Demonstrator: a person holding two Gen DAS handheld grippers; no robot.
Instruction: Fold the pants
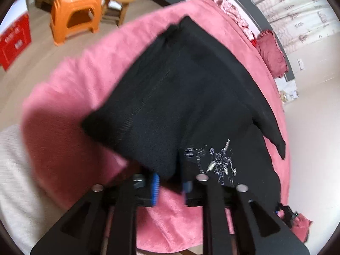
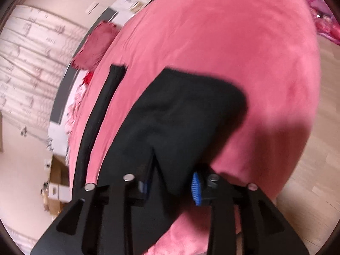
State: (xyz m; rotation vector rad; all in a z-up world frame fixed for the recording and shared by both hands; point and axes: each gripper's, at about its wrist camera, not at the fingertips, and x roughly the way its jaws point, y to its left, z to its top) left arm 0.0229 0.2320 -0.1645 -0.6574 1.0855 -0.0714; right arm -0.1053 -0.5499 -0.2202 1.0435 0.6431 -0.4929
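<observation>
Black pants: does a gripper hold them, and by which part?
A fold of the pants sits between the jaws of the left gripper and right gripper, but both look open: apparently nothing is gripped.

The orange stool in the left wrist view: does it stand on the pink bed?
No, the orange stool stands on the floor beyond the edge of the pink bed.

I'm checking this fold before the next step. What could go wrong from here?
1. Both the left gripper and the right gripper have jaws apart with a fold of the black pants between them; the cloth may slip out unevenly and spoil the fold.
2. A narrow strip of the pants trails off to the side and could stay outside the fold.
3. The pants lie near the pink bedspread edge and may slide off.
</observation>
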